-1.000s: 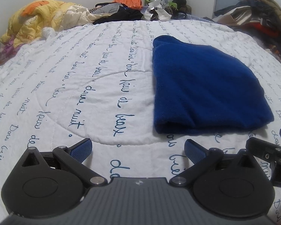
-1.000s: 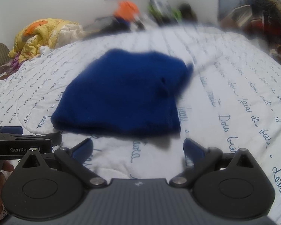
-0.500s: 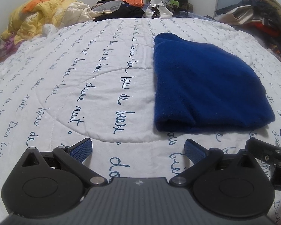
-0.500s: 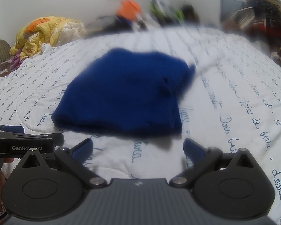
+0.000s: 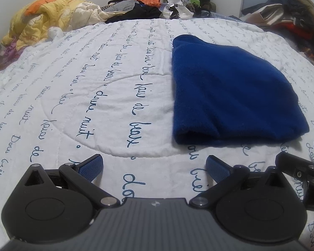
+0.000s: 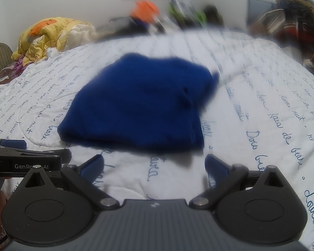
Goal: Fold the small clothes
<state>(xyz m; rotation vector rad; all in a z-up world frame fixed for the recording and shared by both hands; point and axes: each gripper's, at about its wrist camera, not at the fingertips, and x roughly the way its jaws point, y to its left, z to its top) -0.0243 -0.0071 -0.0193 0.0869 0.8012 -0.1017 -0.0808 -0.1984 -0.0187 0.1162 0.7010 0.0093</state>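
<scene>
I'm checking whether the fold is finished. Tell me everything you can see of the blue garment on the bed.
The blue garment is a deep royal blue, soft fleece-like or knitted piece, folded into a thick, roughly rectangular stack with a rounded folded edge nearest the cameras. It lies flat on the white script-printed quilt. A small bit of fabric sticks out at its far right corner in the blurred right wrist view. Neither gripper touches it.

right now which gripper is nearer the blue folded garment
Right, by a little. The right gripper faces the blue garment head-on; the left gripper sits off its left corner. Both open, neither touching.
</scene>
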